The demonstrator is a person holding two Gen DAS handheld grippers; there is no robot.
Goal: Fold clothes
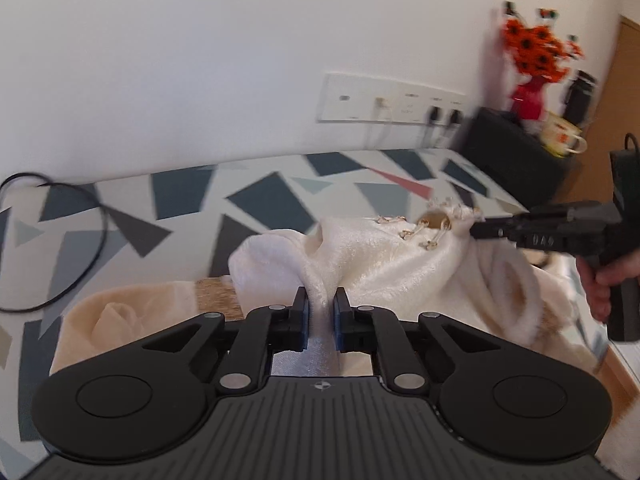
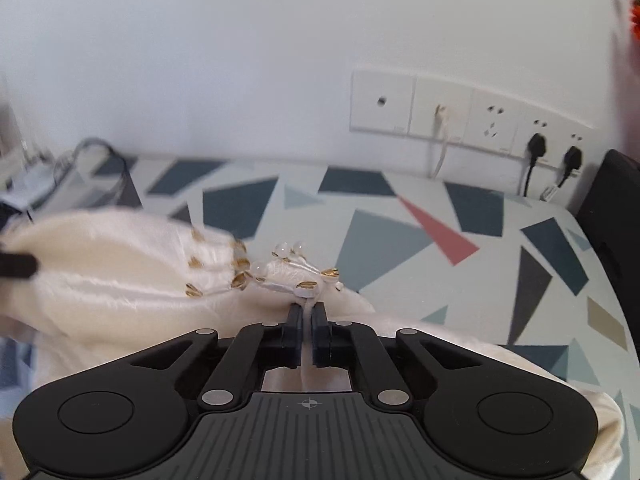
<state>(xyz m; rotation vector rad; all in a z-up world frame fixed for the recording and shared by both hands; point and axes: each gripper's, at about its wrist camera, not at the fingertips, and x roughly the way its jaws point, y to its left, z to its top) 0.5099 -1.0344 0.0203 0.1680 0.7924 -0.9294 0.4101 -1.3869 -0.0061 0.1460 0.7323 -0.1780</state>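
Observation:
A cream-white plush garment with gold leaf and pearl trim lies bunched on the patterned table. My left gripper is shut on a pinched fold of its white fabric. In the left wrist view the right gripper comes in from the right, held by a hand, and grips the trimmed edge. In the right wrist view my right gripper is shut on the garment just below the gold and pearl trim. The cloth is lifted and stretched between both grippers.
The table has a cover of blue, grey and red triangles. A black cable loops at the left. A wall socket strip with plugs sits behind. A black box, a red vase of orange flowers and a mug stand at the far right.

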